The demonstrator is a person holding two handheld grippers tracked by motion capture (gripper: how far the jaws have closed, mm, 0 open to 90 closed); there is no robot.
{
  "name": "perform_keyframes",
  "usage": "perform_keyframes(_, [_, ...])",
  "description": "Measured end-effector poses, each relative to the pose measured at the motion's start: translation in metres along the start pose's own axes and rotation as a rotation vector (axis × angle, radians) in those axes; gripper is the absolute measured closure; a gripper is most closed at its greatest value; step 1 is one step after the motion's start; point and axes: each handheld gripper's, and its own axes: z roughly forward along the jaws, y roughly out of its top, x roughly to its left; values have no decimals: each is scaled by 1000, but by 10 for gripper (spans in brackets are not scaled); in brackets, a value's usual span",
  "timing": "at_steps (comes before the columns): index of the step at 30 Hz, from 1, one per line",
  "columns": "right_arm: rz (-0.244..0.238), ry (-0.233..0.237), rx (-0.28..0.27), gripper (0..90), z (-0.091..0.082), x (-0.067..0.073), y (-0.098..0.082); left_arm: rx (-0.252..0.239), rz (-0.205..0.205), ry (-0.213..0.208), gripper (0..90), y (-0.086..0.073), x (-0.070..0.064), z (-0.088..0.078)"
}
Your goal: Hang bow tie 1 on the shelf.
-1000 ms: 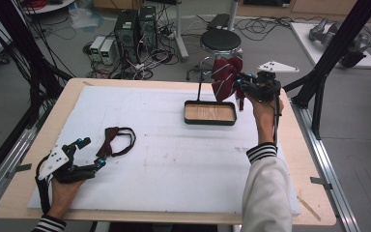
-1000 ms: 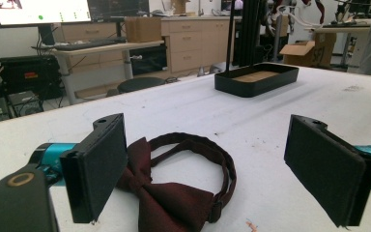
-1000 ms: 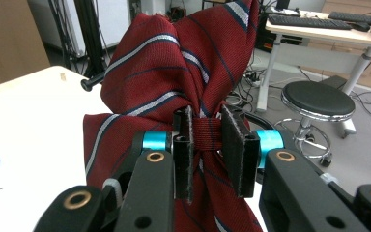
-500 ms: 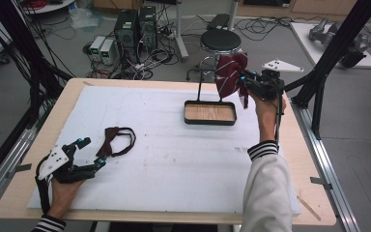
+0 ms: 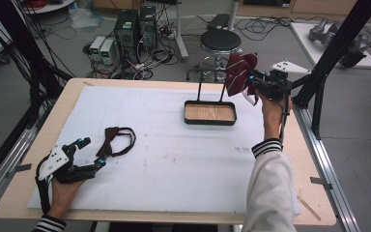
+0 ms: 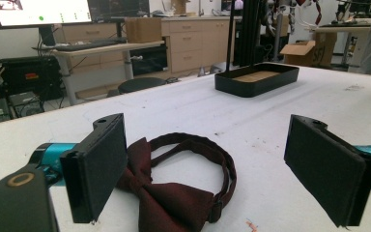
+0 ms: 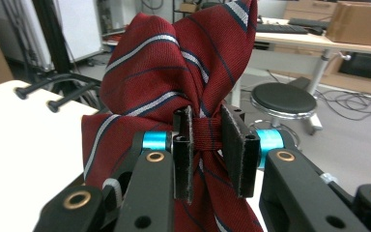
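beyond the tabletop's (image 5: 140, 121) far right edge, beside the black tray (image 5: 210, 121) with its upright rack, the right gripper (image 5: 257, 83) clamps a bunched red striped bow tie (image 5: 239, 72) by its knot, while the left gripper (image 5: 91, 153) rests wide open around the dark bow tie (image 5: 118, 140).

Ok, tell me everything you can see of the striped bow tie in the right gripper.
The striped bow tie is dark red woven cloth with thin white and dark blue diagonal stripes. The right gripper is shut on its narrow centre band, so the wings bunch and flare above and below the jaws. In the high view it hangs in the air beyond the far right edge of the table, near the rack's two prongs, touching nothing but the jaw pads.
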Motion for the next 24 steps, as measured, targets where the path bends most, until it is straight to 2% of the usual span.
perform_keyframes(9, [11, -22, 40, 752, 0, -13, -9, 2, 5, 1, 156, 0, 0, 0])
perform_keyframes(18, [-24, -33, 87, 750, -3, -17, -12, 1, 5, 2, 156, 0, -1, 0])
perform_keyframes(24, [-72, -55, 128, 741, -3, -16, -12, 1, 8, 1, 156, 0, -1, 0])
